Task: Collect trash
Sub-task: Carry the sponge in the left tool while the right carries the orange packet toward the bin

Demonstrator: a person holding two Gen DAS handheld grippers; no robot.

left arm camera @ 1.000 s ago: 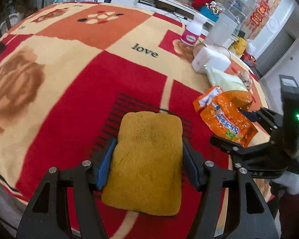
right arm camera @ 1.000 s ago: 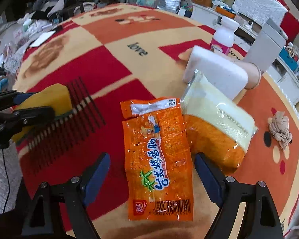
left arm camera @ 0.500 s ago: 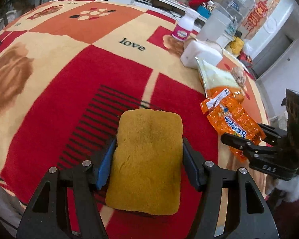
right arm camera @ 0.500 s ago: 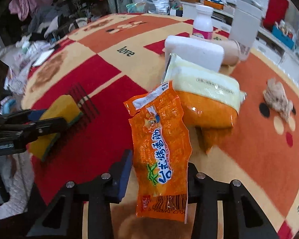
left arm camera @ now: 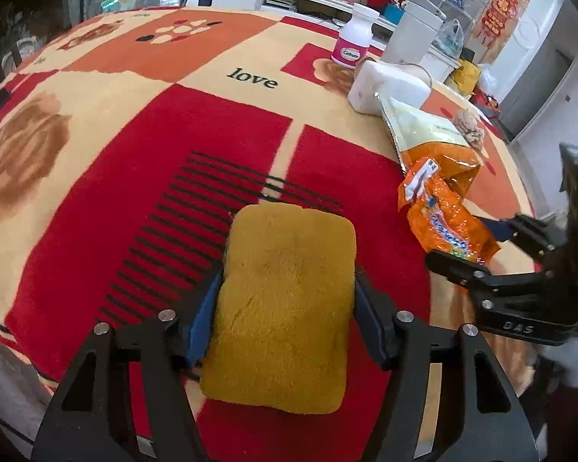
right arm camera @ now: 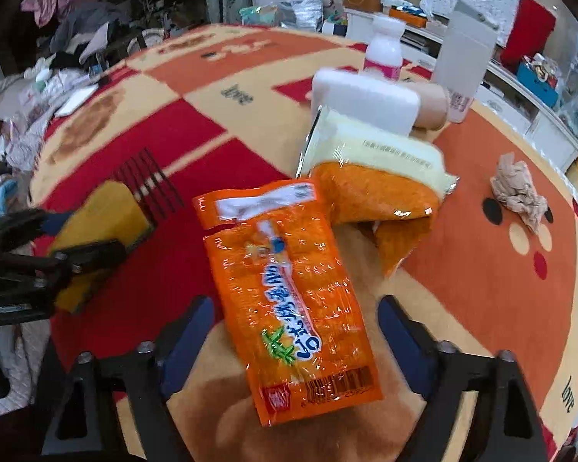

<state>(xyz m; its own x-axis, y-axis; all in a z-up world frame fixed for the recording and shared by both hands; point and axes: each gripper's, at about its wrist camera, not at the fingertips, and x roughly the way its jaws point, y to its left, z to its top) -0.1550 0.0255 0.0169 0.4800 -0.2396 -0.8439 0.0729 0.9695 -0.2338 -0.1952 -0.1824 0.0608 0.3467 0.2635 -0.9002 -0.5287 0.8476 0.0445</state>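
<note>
We see the left gripper (left arm camera: 285,308) clamped on a yellow sponge (left arm camera: 285,304), its blue pads pressed into the sponge's long sides; the sponge is a rounded rectangle with a fuzzy, matted top, and its underside is hidden from us. It sits low over a plush blanket (left arm camera: 135,154) of red, cream and orange blocks (the word "love" is woven into one cream patch).

The right gripper (right arm camera: 294,331) has just been opening: its jaws stand apart on either side of an orange snack wrapper (right arm camera: 289,292), flat, crinkled and glossy, with neither pad touching the film. Whether the wrapper lies fully on the blanket we cannot tell.

Just beyond it a larger bag (right arm camera: 373,177), half pale yellow and half orange, is folded over on itself, its lower corner tucked out of sight. Behind that sit a smooth white foam block (right arm camera: 362,100) and a white bottle with a pink label (right arm camera: 381,54), blurred in the right view. A crumpled tissue (right arm camera: 516,188) lies well apart to the right.
</note>
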